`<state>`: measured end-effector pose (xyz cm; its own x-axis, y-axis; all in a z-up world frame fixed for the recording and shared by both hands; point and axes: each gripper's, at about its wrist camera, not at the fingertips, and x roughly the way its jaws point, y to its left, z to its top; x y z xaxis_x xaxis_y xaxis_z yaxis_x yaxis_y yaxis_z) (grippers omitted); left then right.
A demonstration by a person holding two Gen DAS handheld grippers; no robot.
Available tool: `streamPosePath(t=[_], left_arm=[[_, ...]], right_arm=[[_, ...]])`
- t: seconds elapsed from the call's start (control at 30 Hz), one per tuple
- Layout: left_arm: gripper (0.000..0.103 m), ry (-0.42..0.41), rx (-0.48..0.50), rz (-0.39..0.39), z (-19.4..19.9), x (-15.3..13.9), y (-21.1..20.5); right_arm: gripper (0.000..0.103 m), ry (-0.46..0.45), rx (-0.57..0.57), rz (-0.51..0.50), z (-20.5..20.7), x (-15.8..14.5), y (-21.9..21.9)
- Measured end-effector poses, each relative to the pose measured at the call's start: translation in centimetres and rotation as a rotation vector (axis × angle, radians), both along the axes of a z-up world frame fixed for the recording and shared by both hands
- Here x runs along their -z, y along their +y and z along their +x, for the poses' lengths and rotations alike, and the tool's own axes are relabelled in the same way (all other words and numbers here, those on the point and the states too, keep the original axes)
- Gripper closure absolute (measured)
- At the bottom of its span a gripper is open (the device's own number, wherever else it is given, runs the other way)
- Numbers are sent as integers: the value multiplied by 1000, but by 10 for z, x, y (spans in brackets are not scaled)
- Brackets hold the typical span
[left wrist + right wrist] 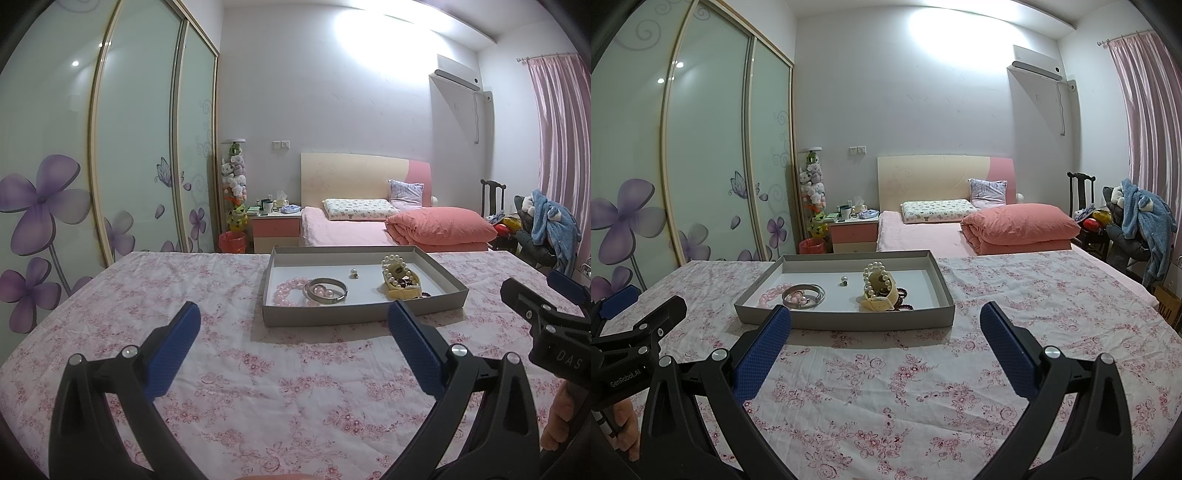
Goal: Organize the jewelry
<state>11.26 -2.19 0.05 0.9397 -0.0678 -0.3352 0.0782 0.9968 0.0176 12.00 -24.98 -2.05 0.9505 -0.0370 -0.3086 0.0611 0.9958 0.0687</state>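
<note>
A shallow grey tray (364,314) (846,320) lies on the floral cloth. In it rest a pink bead bracelet (286,291) (772,293), a silver bangle (327,290) (804,295), a small ring (354,274) (844,281), a white pearl bracelet (395,267) (876,277) on a cream stand (402,292) (877,303), and dark beads (903,295). My left gripper (293,317) hovers open in front of the tray, holding nothing. My right gripper (886,317) is open too, level with the tray's near wall.
The pink-flowered tablecloth (258,387) (905,387) spreads wide around the tray. Beyond it stand a pink bed (351,229), a nightstand (275,229), sliding wardrobe doors (140,129) and a chair piled with clothes (546,225). A hand (561,417) shows at the right edge.
</note>
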Motion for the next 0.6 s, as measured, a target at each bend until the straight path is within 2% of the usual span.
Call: streamPosePath(t=[0.6], left_arm=[[4,1,2,1,-1,1,-3]], right_arm=[[2,-1,1,1,0,0,0]])
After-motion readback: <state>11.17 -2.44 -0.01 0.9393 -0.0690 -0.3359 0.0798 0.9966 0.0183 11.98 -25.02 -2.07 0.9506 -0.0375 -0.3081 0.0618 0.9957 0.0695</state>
